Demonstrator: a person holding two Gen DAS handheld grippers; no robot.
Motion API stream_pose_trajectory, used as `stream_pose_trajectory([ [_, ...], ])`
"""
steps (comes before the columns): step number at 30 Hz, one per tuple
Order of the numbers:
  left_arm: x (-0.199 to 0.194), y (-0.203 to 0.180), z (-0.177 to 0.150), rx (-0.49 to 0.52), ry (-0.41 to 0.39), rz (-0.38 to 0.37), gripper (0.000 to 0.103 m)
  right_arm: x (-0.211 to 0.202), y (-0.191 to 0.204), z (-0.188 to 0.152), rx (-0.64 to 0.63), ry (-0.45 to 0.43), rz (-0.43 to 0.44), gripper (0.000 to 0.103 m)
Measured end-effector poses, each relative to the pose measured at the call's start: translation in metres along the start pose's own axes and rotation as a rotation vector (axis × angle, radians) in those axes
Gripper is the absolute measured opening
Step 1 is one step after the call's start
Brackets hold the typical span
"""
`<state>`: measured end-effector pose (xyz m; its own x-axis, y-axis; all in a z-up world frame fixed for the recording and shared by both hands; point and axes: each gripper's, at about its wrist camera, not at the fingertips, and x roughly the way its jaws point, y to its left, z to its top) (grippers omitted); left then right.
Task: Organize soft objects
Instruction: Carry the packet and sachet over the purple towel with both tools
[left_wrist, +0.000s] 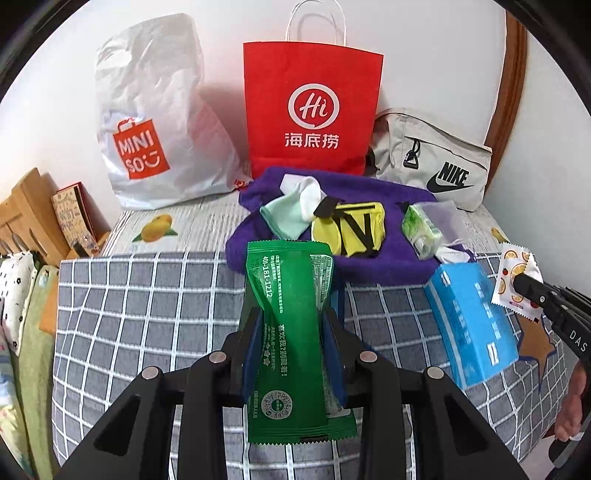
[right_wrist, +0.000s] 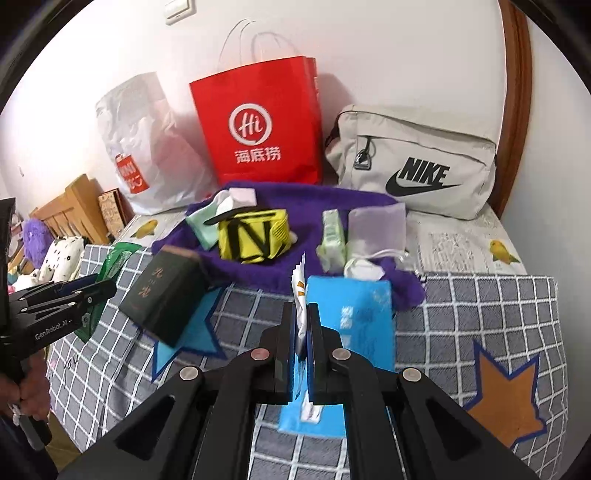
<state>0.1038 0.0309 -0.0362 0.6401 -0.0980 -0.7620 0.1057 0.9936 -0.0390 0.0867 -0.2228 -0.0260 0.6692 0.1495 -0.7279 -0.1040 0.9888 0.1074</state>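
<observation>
Left gripper (left_wrist: 291, 321) is clenched on a green packet (left_wrist: 291, 332), pinched at its waist and held above the checked blanket (left_wrist: 147, 306). Right gripper (right_wrist: 303, 317) is clamped tight on a small white sachet (right_wrist: 300, 295) with an orange-fruit print, seen edge-on in its own view and flat at 3 o'clock in the left view. Directly under and ahead of the right gripper lies a blue tissue pack (right_wrist: 354, 317); a dark green box (right_wrist: 166, 291) sits at 9 o'clock of it, between the two grippers. At 12 o'clock, a purple towel (left_wrist: 369, 266) carries the remaining clutter: one mint-and-white sock (left_wrist: 291, 210), one yellow pouch (left_wrist: 351, 229) with black stripes, one pale green tissue pack (left_wrist: 421, 229), one translucent drawstring pouch (right_wrist: 376, 225). Behind the towel, against the wall, three bags stand in a row: white plastic bag (left_wrist: 155, 122) at 11 o'clock, red paper bag (left_wrist: 310, 110) at 12, grey shoulder bag (left_wrist: 432, 162) at 1 o'clock. A wooden bed frame (left_wrist: 29, 210) shows at 9 o'clock. A hand (right_wrist: 29, 387) grips the left tool's handle at the edge of the right view.
</observation>
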Motion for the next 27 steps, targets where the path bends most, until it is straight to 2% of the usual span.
stream_pose_trajectory([
  [16, 0.036, -0.005, 0.055, 0.018, -0.002, 0.03, 0.03, 0.025, -0.027, 0.048, 0.025, -0.034, -0.025, 0.005],
  [27, 0.07, -0.005, 0.082, 0.021, 0.024, 0.035, 0.03, 0.066, -0.05, 0.073, 0.05, -0.006, -0.003, 0.005],
])
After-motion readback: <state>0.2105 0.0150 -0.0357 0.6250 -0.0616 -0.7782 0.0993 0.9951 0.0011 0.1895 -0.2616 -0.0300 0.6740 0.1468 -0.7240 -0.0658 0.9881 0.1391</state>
